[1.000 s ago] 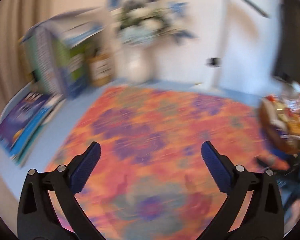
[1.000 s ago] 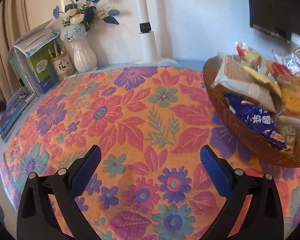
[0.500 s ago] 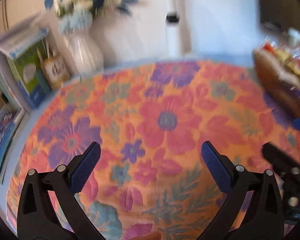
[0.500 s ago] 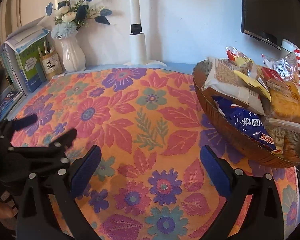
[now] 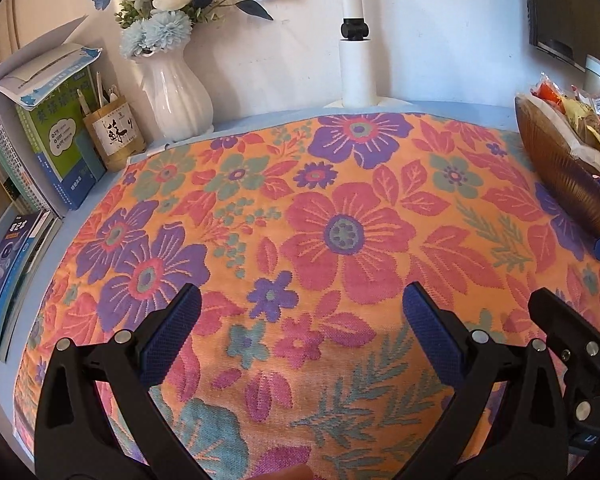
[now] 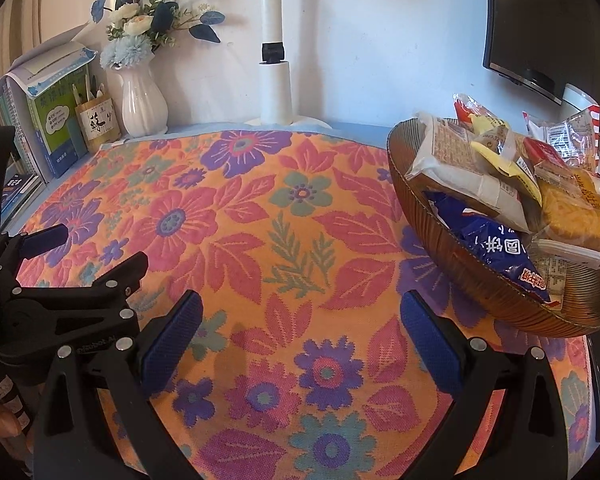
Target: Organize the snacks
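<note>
The middle of the tabletop (image 6: pixel 260 220), under its floral cloth, lies bare from the near edge to the back. Along the back edge stand a white vase (image 6: pixel 144 104), a pen cup (image 6: pixel 98 120) and a white pole (image 6: pixel 278 80). Books (image 5: pixel 52 136) fill the back left corner. The snack bowl (image 6: pixel 500 288) blocks the right edge. The left gripper (image 6: pixel 88 248) stands just beside the right gripper (image 6: pixel 300 332), crowding the near left.

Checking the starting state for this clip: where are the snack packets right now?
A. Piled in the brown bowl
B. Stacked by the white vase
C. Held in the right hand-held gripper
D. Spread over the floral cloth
A: the snack packets are heaped in the brown bowl, and both hand-held grippers are open and empty.
</note>
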`<state>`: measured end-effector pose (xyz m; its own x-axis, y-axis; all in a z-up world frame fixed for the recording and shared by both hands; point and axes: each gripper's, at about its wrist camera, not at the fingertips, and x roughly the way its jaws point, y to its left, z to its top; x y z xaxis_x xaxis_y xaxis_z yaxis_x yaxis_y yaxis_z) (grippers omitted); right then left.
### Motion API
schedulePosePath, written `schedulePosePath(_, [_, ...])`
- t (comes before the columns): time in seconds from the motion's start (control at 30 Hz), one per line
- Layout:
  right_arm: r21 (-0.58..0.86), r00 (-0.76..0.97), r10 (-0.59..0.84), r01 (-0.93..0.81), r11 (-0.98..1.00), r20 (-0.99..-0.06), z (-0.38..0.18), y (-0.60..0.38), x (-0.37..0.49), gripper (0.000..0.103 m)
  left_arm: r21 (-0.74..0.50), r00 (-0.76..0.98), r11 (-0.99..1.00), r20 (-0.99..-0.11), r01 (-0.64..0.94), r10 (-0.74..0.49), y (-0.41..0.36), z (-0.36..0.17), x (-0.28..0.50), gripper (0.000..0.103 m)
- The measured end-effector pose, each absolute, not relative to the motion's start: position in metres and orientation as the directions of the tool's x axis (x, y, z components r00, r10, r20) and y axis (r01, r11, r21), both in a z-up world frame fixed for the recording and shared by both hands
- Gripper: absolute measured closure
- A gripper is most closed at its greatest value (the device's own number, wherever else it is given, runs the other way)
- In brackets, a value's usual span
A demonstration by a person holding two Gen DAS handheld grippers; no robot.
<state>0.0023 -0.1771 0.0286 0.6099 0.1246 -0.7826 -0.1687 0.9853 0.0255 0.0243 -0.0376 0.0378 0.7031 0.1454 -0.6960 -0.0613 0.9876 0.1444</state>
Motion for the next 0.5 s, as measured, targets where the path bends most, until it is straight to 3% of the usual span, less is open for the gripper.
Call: schedulePosePath(0.5, [0.022, 0.607, 0.117, -0.162, 0.987, -0.786, 0.0277, -0.1778, 0.0023, 0.005, 0.167, 0.706, 0.984, -0.691, -0.054, 0.156, -0.0432, 0.0389, 0.0232, 0.003])
